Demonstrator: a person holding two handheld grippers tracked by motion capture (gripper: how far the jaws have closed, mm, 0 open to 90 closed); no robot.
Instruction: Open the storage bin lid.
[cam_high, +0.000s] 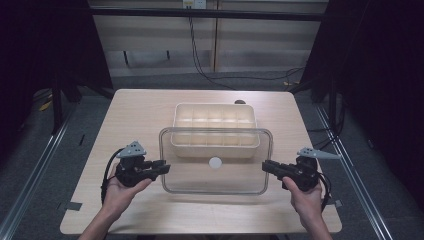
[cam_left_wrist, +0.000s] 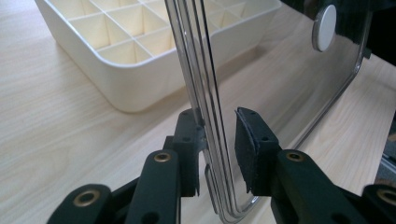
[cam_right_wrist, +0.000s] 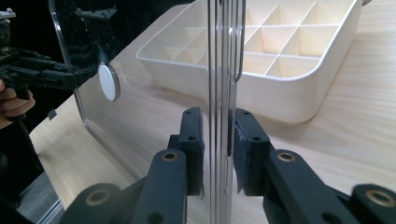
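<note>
A clear plastic lid (cam_high: 216, 190) with a round white knob (cam_high: 215, 162) hangs above the table, its far edge overlapping a cream divided box (cam_high: 215, 120). My left gripper (cam_high: 164, 167) is shut on the lid's left rim and my right gripper (cam_high: 266, 166) is shut on its right rim. In the left gripper view the lid (cam_left_wrist: 280, 84) stands edge-on between the pads of the left gripper (cam_left_wrist: 218, 140), with the box (cam_left_wrist: 116, 51) behind. In the right gripper view the lid (cam_right_wrist: 93, 46) runs between the pads of the right gripper (cam_right_wrist: 218, 135), beside the box (cam_right_wrist: 280, 70).
The light wooden table (cam_high: 140, 110) has bare room left and right of the box and along its front edge. Black frame posts, cables and dark floor surround it. The left gripper (cam_right_wrist: 37, 77) and a hand appear at far left in the right gripper view.
</note>
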